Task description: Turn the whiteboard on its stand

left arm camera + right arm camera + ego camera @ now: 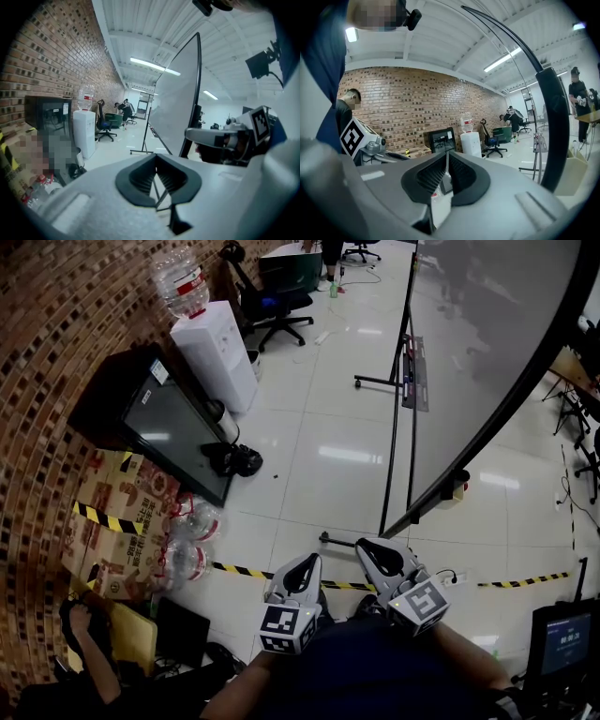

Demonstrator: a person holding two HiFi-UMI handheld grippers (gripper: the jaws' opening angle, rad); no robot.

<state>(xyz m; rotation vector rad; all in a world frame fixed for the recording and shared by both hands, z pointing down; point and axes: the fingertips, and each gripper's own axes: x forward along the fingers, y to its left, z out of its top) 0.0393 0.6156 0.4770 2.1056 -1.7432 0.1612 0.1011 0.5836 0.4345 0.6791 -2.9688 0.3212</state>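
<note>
The whiteboard [478,343] is a large grey panel in a black frame, tilted on its wheeled black stand [398,427] ahead and to the right. Both grippers hang in front of the person's body, short of the board's lower corner and touching nothing. My left gripper [302,566] is shut and empty; in its own view its jaws [156,159] meet at the tips, with the whiteboard [176,103] beyond. My right gripper [377,551] is shut with nothing in it [446,157], and the board's black frame edge [553,126] rises close at its right.
Along the brick wall at left stand a water dispenser [216,348], a dark screen [169,427], cardboard boxes [112,521] and plastic bottles [192,540]. Yellow-black tape [244,571] crosses the floor. A person [84,643] sits at lower left. An office chair [272,301] is farther back.
</note>
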